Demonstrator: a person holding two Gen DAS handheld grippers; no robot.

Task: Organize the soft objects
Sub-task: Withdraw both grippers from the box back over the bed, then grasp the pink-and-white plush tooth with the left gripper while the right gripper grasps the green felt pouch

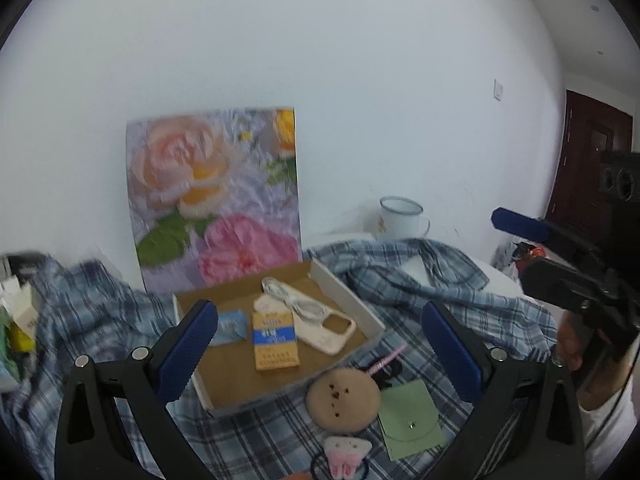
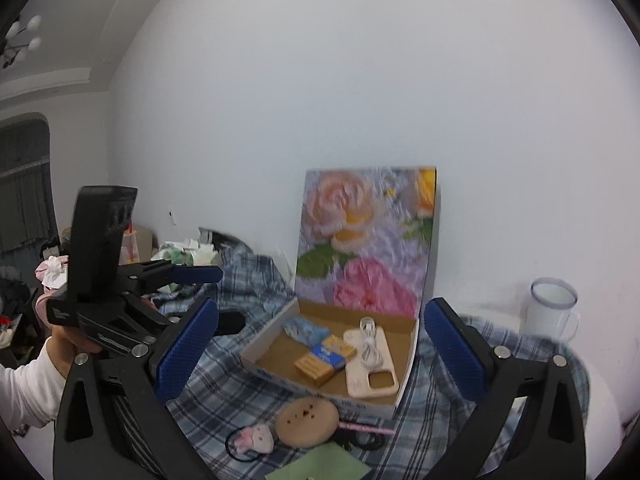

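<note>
On the blue plaid cloth [image 1: 420, 280] lie a round tan pad [image 1: 343, 398] [image 2: 307, 420], a green pouch [image 1: 408, 416] [image 2: 324, 464] and a black hair tie with a pink-white plush [image 1: 346, 454] [image 2: 254, 438]. Behind them stands an open cardboard box [image 1: 352, 300] [image 2: 320, 392] holding a blue packet [image 1: 230, 326], an orange-blue carton [image 1: 276, 340], a beige phone case [image 1: 324, 332] and a white cable [image 1: 292, 296]. My left gripper [image 1: 320, 350] hovers open above the box front, holding nothing. My right gripper [image 2: 320, 350] hangs open further right, also holding nothing.
The box's flowered lid [image 2: 364, 240] leans against the white wall. A white enamel mug [image 1: 400, 218] [image 2: 552, 312] stands at the back right. Black loops and a pink stick [image 1: 386, 364] lie beside the tan pad. Clutter [image 2: 180, 252] piles up at the far left.
</note>
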